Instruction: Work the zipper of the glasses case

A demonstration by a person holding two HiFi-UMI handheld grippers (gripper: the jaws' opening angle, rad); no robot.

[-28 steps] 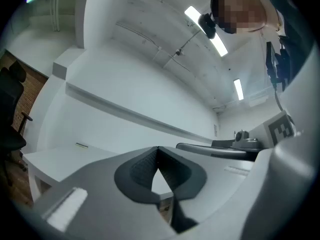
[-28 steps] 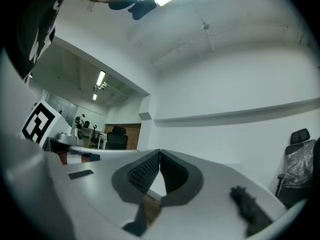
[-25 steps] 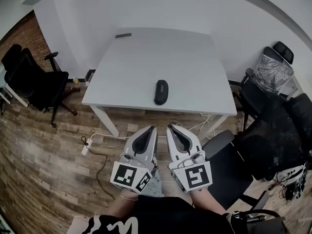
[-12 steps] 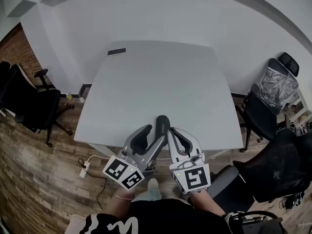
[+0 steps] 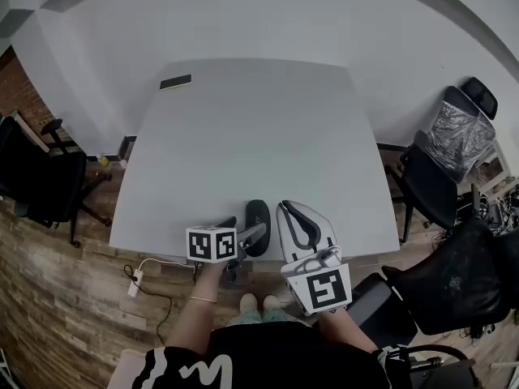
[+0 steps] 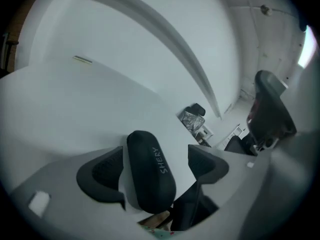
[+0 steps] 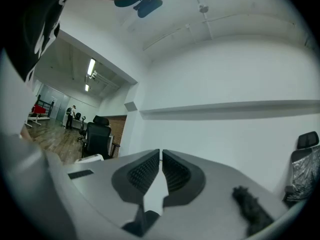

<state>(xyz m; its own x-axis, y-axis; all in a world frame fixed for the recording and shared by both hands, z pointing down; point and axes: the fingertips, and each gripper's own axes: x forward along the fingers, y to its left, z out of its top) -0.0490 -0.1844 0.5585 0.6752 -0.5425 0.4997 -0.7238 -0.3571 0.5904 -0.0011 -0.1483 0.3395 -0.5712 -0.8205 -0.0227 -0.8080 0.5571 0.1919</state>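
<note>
The glasses case [image 5: 258,222] lies on the white desk [image 5: 259,136], close to the front edge and roughly in the middle of it, with its long side running away from the person. It is black and rounded, with pale lettering along its top.

The left gripper [image 6: 156,158] comes in from the left and angles down over the desk edge. Its jaws have just been opening and now stand wide apart with the case between them. In the left gripper view the right pad [image 6: 207,166] is clear of the case. The left pad [image 6: 99,176] sits just beside it, and whether it touches is hard to tell. The case rests on the desk, not gripped.

The right gripper [image 7: 161,155] is just to the right of the case and apart from it, pointing level across the desk. Its jaws are clenched together with nothing between them. A dark blurred shape [image 7: 252,210] shows at the lower right of its view, too unclear to name.

A small flat dark object [image 5: 176,82] lies at the far left corner of the desk, well apart from the case. On the wooden floor [image 5: 65,298] a black office chair [image 5: 36,177] stands to the left, a chair with a plastic-wrapped back [image 5: 456,124] to the right, and a white power strip [image 5: 135,283] lies under the desk's front left.
</note>
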